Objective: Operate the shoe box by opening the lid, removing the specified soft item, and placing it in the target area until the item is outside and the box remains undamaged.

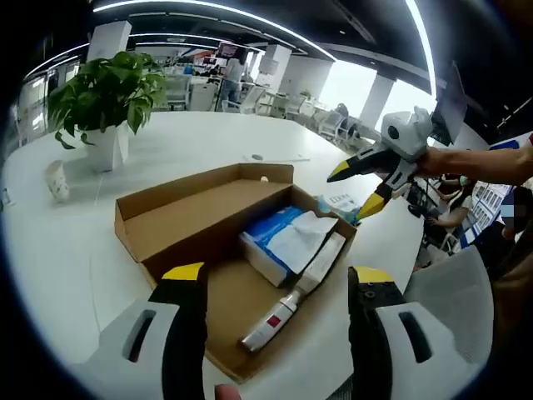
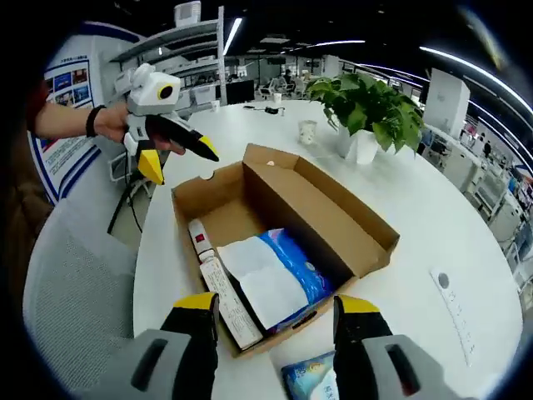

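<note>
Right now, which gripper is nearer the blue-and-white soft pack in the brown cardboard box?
Right: the right gripper hovers by the pack; the left gripper is beyond the box's opposite end.

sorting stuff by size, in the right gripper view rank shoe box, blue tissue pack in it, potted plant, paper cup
1. shoe box
2. potted plant, though farther away, so unsure against the pack
3. blue tissue pack
4. paper cup

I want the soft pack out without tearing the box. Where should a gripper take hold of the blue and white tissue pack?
Probably from above, jaws across the tissue pack at its short sides: it lies flat, top exposed, with the box wall on one long side and a tube along the other.
</note>
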The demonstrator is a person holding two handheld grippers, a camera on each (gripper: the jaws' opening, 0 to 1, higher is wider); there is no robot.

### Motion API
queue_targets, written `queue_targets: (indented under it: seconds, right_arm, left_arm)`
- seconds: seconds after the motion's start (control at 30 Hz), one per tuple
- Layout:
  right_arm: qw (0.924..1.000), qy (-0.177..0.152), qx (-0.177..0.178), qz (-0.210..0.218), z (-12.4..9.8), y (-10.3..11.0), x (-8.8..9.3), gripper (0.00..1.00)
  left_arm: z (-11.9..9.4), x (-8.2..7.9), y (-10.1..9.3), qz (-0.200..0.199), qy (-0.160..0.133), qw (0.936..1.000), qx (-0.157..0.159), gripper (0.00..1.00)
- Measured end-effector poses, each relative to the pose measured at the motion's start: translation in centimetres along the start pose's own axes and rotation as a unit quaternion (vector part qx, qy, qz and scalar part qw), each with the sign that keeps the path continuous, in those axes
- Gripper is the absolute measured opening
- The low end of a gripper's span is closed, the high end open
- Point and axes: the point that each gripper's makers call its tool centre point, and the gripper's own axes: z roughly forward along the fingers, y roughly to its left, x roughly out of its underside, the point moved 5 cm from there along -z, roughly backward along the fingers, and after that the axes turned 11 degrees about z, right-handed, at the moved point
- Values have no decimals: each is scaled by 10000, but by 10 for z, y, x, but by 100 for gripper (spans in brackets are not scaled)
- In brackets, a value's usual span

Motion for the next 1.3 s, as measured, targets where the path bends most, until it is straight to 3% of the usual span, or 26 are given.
queue_targets:
  seconds: [0.23,0.37,0.63,0.83,1.07,1.2,1.3]
  right_arm:
    - [9970,476,-213,-576,33,-1,-10,55]
    - [9910,858,-290,-988,49,-3,-6,55]
    - [9856,1213,-415,-1107,72,-7,-7,57]
    - [9693,1718,-499,-1689,83,-9,2,61]
    - [9653,1856,-538,-1757,97,-11,3,61]
    - [9568,2110,-476,-1943,106,-14,8,61]
    - [9546,2174,-551,-1961,112,-11,10,62]
  left_arm:
    - [-8,0,6,-88,-105,9999,-45,72]
    - [-10,2,8,-115,-128,9998,-77,73]
    - [-15,1,9,-229,-264,9993,-123,72]
    - [-15,4,9,-178,-231,9995,-134,72]
    - [-14,7,10,-169,-212,9996,-127,71]
    - [-15,7,11,-179,-222,9995,-121,71]
    - [-16,7,12,-211,-253,9994,-134,71]
